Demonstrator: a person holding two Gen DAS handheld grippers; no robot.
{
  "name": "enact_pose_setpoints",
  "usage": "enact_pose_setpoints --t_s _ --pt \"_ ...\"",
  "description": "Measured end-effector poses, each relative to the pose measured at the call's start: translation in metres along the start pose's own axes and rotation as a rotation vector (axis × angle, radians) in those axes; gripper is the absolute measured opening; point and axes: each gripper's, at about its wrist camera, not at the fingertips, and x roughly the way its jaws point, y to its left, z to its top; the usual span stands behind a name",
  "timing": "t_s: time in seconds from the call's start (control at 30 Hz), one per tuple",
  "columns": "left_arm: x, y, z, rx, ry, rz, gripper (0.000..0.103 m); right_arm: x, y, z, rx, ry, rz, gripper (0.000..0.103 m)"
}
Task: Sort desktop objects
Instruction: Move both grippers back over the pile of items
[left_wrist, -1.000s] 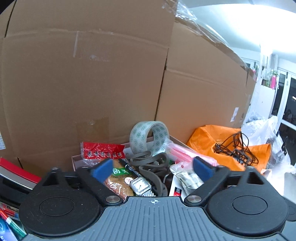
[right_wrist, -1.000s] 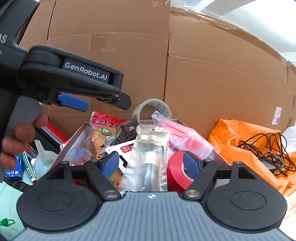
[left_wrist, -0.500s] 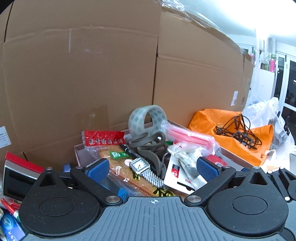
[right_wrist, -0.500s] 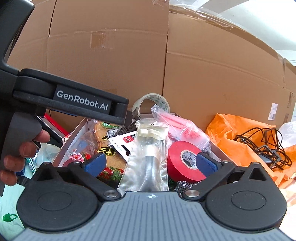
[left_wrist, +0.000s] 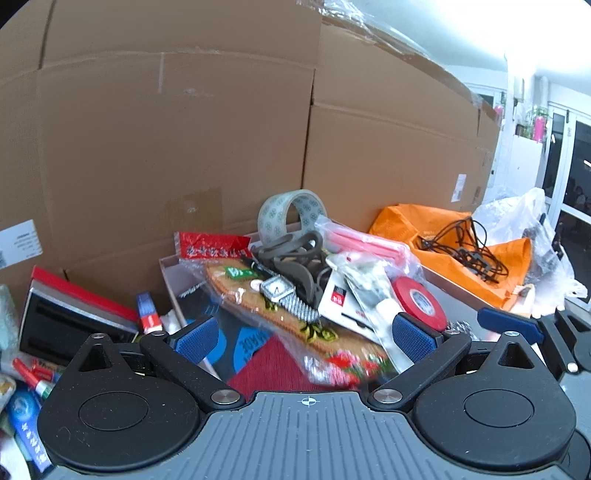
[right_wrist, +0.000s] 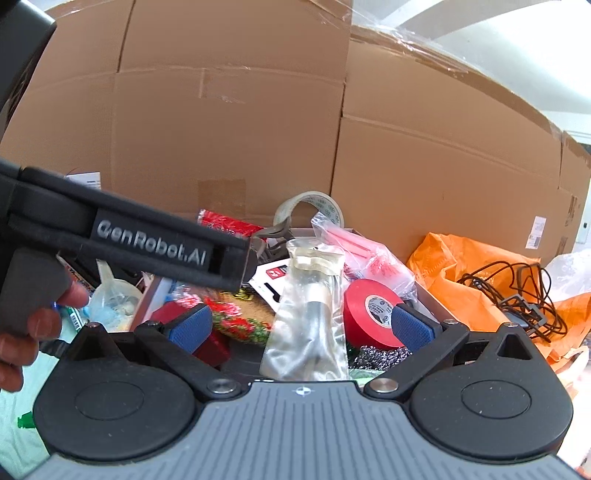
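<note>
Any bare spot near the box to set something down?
Hardly. The box is heaped: wristwatch, red tape roll, clear bag. Orange bag with cables fills the right. One bare strip: the light surface between red tape roll and orange bag.

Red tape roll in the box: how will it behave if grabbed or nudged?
The red tape roll looks rigid, so it should hold shape when grabbed. It leans on edge among clutter, so a nudge may tip or roll it. Its glossy side might slip.

Counts, desk pile: tape rolls x2, 1 clear (left_wrist: 291, 216), 1 red (right_wrist: 371, 314). Wristwatch (left_wrist: 286, 295) x1. Orange bag (right_wrist: 476, 266) x1. Cable tangle (left_wrist: 467, 247) x1. Cardboard boxes (right_wrist: 229, 125) behind, 2+; total unclear.
</note>
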Motion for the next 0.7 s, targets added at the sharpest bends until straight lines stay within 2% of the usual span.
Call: enact_pose_setpoints --t_s 0.17,0.43,0.57,0.7 --pt "-0.028 0.007 -0.023 -0.044 -0.021 -0.013 0.103 -0.02 0.014 -0.001 -0.007 -0.024 0.02 0.103" --pt "-0.075 0.028 -0.065 -0.118 -0.061 0.044 0.103 -0.047 0.055 -0.013 -0.091 -0.041 0.088 0.103" --pt "-0.095 0.046 -0.09 -0.17 -0.053 0.07 0.103 -0.056 0.085 -0.023 -0.193 -0.045 0.173 0.103" --pt "-0.111 0.066 -0.117 -0.254 -0.025 0.106 0.103 -0.058 0.116 -0.034 -0.235 -0.015 0.254 0.103"
